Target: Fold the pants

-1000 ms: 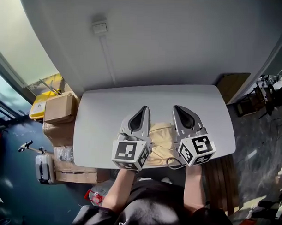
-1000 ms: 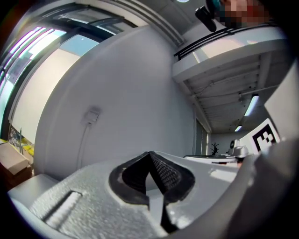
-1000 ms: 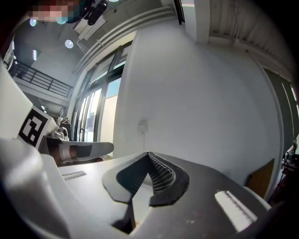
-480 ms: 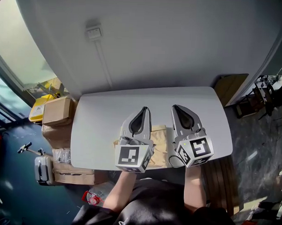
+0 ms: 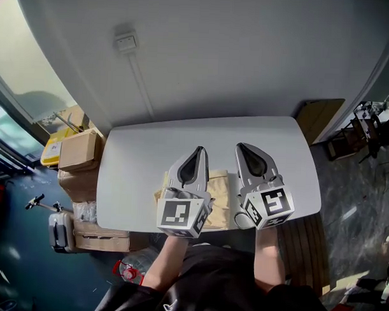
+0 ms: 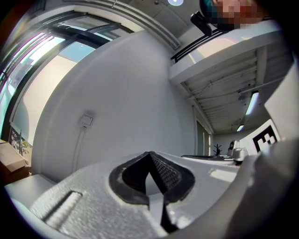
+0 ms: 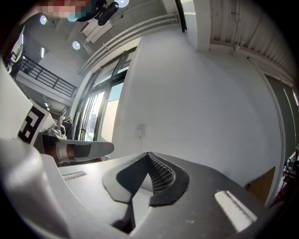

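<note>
The pants (image 5: 220, 196) lay mostly under the left gripper (image 5: 198, 149) and the right gripper (image 5: 240, 147). Only a tan strip showed between them, so their folds could not be told. The table (image 5: 140, 159) hid part of the boxes (image 5: 80, 153) at the left. The forearms (image 5: 162, 262) ran into dark clothing cut off by the bottom edge.

Table (image 5: 137, 156) occupies centre frame. Pants (image 5: 222, 196) lie on it near its lower edge, below and between the left gripper (image 5: 198, 150) and right gripper (image 5: 240, 147). Cardboard boxes (image 5: 80, 151) stand left of the table, a wooden board (image 5: 318, 118) at its upper right.
</note>
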`<state>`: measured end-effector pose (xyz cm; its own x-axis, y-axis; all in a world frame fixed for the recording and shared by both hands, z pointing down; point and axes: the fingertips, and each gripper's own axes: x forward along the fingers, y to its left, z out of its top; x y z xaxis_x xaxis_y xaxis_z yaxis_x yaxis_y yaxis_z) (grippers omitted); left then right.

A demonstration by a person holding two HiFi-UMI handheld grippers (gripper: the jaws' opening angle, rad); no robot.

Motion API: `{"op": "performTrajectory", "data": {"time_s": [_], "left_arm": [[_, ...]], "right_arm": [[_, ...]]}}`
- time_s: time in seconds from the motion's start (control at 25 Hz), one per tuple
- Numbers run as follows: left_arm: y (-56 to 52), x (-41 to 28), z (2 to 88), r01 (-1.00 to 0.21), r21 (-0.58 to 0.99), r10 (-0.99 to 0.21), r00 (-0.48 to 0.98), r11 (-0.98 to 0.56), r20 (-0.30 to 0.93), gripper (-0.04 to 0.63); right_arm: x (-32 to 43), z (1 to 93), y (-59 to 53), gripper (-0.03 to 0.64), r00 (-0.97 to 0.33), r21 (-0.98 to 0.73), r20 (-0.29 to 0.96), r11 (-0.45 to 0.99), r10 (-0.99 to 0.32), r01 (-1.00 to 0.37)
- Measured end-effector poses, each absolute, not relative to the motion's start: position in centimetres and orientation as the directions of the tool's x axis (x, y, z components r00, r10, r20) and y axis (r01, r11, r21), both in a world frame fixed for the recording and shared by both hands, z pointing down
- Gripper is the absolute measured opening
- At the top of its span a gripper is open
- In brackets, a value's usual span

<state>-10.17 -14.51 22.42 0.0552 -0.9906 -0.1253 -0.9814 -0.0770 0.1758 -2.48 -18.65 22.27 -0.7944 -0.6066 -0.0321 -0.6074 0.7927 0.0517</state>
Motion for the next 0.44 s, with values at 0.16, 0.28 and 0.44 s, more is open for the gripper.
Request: {"op": "performTrajectory", "data": {"time_s": [0.16, 0.28, 0.44], "left_arm": [[-14.7, -9.7, 22.6, -0.982, 0.177, -0.991, 0.052, -0.073, -0.121, 0.003], [-14.7, -9.3, 22.9, -0.982, 0.174, -0.992, 0.057, -0.076, -0.113, 0.003], [-14.9, -8.9, 23.5, -0.981, 0.175, -0.993, 0.066, -0.083, -0.101, 0.003]], "right_arm": [[-2.1, 22.5, -18.9, 0.003, -0.794, 0.048, -0.030, 0.792, -0.608, -0.608], [-1.7, 22.8, -19.0, 0.003, -0.793, 0.046, -0.031, 0.792, -0.608, -0.609], [-1.5, 23.4, -19.1, 0.003, -0.794, 0.036, -0.022, 0.793, -0.608, -0.608]]}}
